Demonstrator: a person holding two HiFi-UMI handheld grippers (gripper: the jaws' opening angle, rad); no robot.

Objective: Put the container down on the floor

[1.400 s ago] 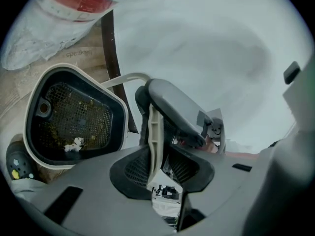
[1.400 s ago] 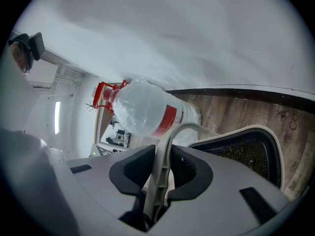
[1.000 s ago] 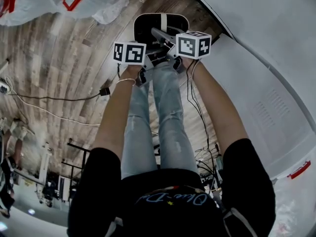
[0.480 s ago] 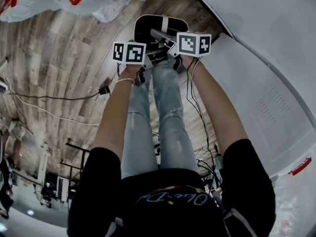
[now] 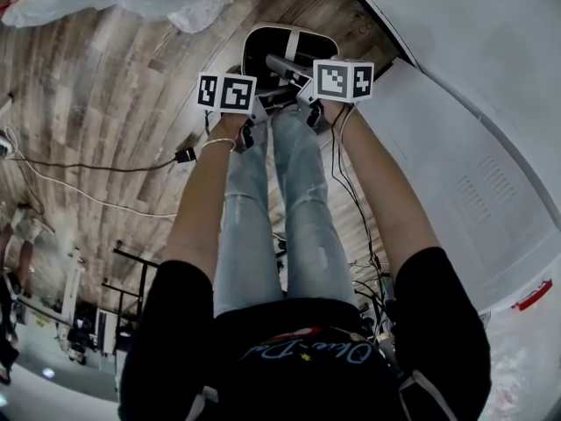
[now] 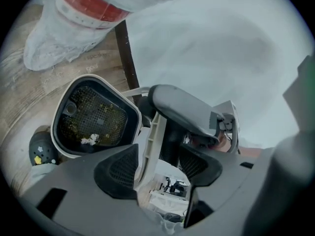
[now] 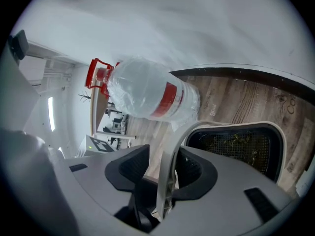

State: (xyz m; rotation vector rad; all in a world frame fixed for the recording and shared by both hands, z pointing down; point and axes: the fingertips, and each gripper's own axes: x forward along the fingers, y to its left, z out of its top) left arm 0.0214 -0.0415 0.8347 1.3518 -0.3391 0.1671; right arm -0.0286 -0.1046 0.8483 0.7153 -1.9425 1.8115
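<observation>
Wood-plank floor (image 5: 105, 103) carries the white-rimmed, mesh-bottomed container (image 6: 93, 117), set down just ahead of the person's feet. Its white handle (image 7: 170, 166) runs between the pads of the left claw (image 6: 157, 166) and the right claw (image 7: 165, 173). Both claws are opening, and neither pinches it.

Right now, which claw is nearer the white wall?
The right claw, on the white wall's side; the left claw is over wood floor. Both are opening with the container's white strip between their jaws.
</observation>
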